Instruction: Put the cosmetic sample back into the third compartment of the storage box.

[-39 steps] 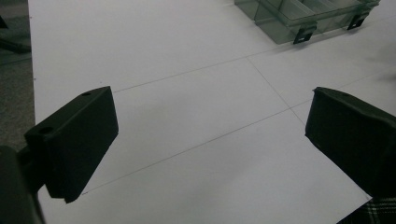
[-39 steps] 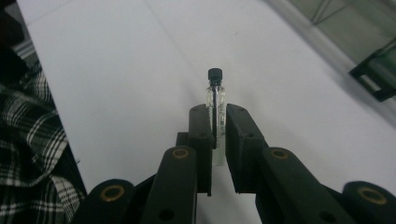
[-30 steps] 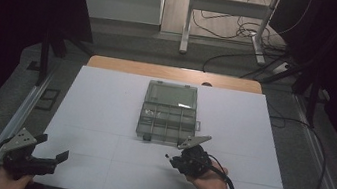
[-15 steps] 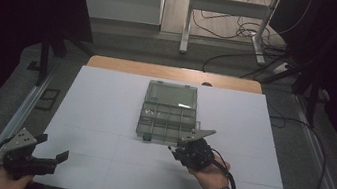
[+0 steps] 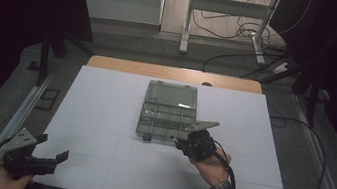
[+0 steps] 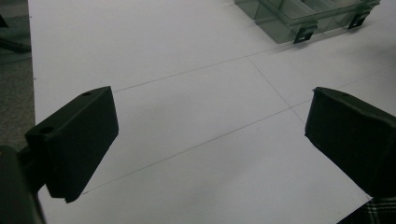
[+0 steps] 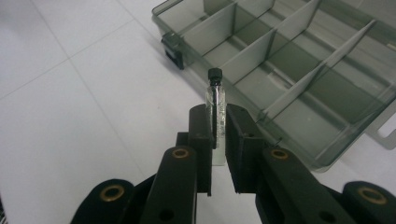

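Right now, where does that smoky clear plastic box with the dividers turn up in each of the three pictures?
High view: the smoky clear plastic compartment box lies at the middle of the white table, lid open.
Left gripper view: its front edge sits in the top right corner.
Right gripper view: it spreads across the upper right, behind the small glass vial.
Shared landmark: the black latch on its front wall.

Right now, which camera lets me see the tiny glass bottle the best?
The right gripper view. There the small glass vial with its black cap stands close up, pinched between the right gripper jaws, in front of the open compartment box. In the high view the vial is too small to make out at the right gripper.
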Available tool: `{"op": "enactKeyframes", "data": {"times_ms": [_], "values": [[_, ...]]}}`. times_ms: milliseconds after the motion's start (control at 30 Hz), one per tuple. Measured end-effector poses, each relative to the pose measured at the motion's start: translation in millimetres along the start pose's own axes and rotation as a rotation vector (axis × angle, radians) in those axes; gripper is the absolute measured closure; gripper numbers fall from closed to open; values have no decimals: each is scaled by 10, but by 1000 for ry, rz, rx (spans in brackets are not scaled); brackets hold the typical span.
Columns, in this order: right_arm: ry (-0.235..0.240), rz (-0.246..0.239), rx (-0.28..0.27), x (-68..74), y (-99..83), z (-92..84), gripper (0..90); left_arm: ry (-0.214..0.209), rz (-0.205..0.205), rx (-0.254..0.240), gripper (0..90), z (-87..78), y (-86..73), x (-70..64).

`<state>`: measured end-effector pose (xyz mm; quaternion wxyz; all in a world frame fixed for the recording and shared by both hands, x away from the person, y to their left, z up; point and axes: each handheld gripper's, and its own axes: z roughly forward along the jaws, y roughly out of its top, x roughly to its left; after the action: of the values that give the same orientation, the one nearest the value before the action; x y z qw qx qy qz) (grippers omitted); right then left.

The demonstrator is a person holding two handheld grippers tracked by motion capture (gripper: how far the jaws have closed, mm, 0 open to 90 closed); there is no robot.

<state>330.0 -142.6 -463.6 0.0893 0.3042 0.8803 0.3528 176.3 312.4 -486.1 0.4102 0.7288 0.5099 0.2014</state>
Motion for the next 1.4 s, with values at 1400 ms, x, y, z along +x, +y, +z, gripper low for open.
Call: {"op": "enactKeyframes", "data": {"times_ms": [1400], "values": [[-93,28,-35,-354,339,302,809,-4,-3,5,31,5,2,5]]}}
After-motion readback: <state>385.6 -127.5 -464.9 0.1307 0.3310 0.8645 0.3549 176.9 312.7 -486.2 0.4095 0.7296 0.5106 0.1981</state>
